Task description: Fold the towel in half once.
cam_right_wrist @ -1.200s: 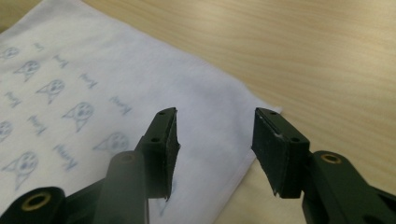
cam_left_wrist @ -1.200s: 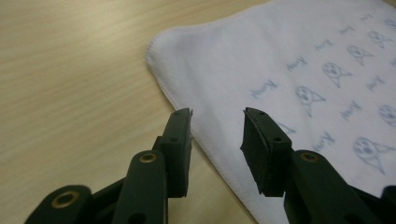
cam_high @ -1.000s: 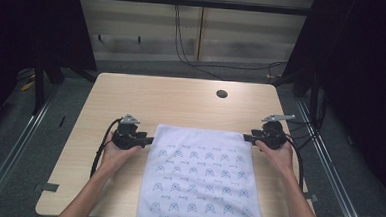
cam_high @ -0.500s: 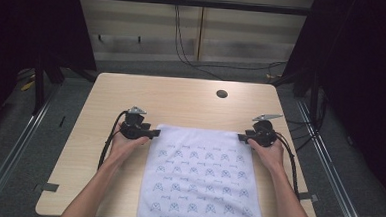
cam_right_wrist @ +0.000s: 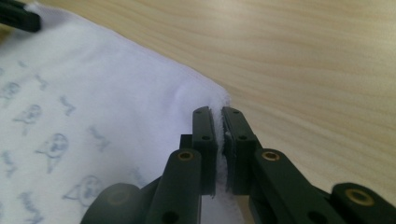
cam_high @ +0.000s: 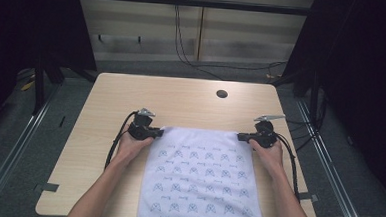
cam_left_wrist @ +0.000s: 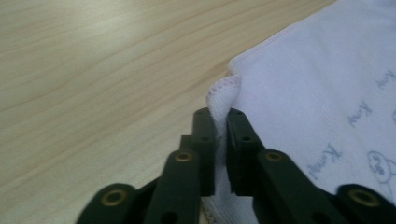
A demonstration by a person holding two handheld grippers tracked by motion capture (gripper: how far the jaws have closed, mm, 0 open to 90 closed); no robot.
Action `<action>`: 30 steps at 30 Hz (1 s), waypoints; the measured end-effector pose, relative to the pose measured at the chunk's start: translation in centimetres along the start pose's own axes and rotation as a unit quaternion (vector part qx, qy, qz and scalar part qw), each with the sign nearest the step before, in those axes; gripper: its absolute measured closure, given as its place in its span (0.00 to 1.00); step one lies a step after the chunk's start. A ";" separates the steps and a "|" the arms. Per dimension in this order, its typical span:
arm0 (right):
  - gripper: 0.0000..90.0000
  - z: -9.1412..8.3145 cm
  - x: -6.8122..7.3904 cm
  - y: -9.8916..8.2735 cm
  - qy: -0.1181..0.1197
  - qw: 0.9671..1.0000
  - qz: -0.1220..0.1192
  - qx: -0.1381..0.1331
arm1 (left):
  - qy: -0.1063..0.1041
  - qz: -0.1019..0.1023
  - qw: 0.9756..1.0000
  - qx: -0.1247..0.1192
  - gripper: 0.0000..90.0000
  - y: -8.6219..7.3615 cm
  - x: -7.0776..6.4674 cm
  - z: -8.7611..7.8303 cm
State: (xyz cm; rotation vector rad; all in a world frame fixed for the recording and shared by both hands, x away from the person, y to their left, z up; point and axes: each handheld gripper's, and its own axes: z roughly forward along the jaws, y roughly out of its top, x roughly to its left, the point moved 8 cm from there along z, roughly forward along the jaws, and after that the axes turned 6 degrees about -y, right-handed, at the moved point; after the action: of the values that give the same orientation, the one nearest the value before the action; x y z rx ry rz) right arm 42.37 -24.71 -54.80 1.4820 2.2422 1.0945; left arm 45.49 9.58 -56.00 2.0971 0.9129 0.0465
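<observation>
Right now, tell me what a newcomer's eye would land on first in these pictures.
The white printed cloth stands out first, spread on the near middle of the pale wooden table and hanging over its near edge. Next, the left gripper and right gripper, each shut on a far corner of the cloth, its hem bunched between their jaws. A small dark hole marks the table's far side.

Table point(cam_high: 191, 101) evenly lit, dark surroundings, soft high view, blurred close-up jaws

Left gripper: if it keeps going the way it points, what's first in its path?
The left gripper is shut on the cloth's far left corner and points across the cloth toward the right gripper. Past the pinched corner comes more cloth, then probably that gripper at the opposite corner; depth is unclear.
</observation>
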 end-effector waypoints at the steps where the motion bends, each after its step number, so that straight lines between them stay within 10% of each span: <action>1: 0.94 -0.3 0.1 0.1 0.004 1.000 0.000 -0.004 | -0.006 -0.003 1.000 -0.001 0.96 -0.1 0.0 -0.1; 8: 0.94 -3.3 1.2 2.4 0.029 0.999 -0.001 -0.045 | -0.021 0.014 0.998 -0.051 0.96 1.9 -0.8 -3.9; 13: 0.94 -6.3 1.7 6.5 0.016 0.994 -0.025 -0.103 | -0.013 0.042 0.994 -0.104 0.97 6.6 -1.6 -8.4; 23: 0.94 -10.8 1.5 14.7 0.001 0.986 -0.032 -0.162 | 0.010 0.055 0.985 -0.164 0.96 14.0 -1.4 -12.1; 30: 0.94 -13.6 3.3 15.2 0.025 0.981 -0.051 -0.186 | -0.019 0.067 0.981 -0.181 0.96 13.7 -3.4 -14.4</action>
State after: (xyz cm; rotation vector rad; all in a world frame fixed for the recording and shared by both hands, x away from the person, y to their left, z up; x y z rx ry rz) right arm 43.70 -24.86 -34.18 1.1861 1.9761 1.4357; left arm 46.31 11.84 -36.03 1.8098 0.6808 0.2255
